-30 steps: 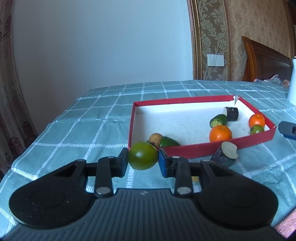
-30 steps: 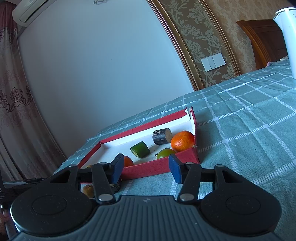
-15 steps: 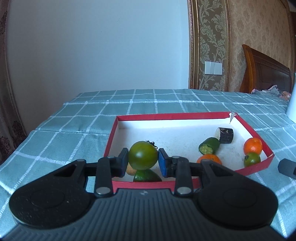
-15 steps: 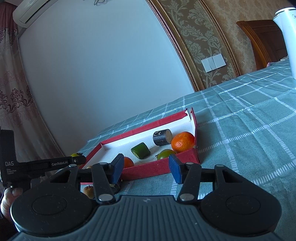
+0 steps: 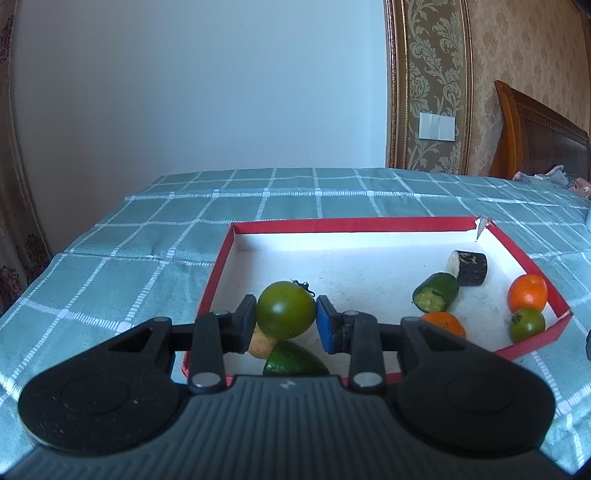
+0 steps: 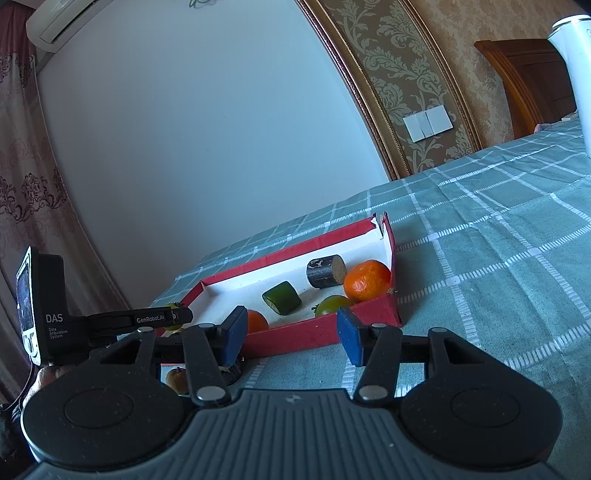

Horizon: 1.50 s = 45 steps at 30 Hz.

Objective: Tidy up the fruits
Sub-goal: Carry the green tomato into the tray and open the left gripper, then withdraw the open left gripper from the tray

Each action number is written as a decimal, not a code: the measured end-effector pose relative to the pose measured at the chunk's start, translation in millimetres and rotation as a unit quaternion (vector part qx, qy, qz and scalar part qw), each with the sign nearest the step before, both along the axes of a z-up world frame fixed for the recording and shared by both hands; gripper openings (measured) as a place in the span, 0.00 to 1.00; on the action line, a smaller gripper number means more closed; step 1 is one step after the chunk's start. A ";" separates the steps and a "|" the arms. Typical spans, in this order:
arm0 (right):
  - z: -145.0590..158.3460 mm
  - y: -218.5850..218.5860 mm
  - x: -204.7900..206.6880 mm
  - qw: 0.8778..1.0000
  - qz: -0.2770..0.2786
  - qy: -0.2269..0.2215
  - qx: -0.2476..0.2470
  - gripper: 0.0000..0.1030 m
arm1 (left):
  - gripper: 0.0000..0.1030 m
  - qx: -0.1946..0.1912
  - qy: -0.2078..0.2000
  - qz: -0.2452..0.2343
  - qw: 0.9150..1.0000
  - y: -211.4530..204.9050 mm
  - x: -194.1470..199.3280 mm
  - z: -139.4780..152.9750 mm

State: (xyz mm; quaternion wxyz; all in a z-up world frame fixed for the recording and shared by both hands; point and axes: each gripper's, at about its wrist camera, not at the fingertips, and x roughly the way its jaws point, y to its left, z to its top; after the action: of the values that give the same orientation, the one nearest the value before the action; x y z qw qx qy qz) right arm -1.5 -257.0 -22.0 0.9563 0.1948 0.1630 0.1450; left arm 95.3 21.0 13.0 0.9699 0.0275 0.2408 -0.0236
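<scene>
The left claw grips a green tomato above the red tray's near-left corner; releasing comes next.

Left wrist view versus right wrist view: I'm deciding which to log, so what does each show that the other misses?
Only the left wrist view shows the left tongs shut on a green tomato above the red box. Only the right wrist view shows the open, empty right tongs, a white jug and an air conditioner. Both show the box's oranges, cucumber piece and dark cylinder.
</scene>
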 end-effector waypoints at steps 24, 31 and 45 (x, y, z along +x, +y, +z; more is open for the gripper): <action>0.3 -1.8 -1.3 1.000 -0.006 -0.006 0.004 0.51 | 0.87 0.001 -0.049 0.029 0.998 20.3 -55.3 19.4; 0.1 -2.0 -2.4 1.000 -0.010 -0.011 0.005 0.57 | 0.88 0.006 -0.056 0.038 0.998 37.5 -94.1 8.1; 0.5 -0.2 -0.6 1.000 -0.005 -0.004 -0.004 0.65 | 0.97 -0.017 -0.035 0.061 0.997 56.6 -101.3 -13.1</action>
State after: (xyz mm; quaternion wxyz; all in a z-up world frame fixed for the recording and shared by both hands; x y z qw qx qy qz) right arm -2.1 -257.2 -21.5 0.9584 0.1909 0.1590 0.1407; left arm -6.0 77.6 -0.1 0.9778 -0.0031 0.2070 0.0322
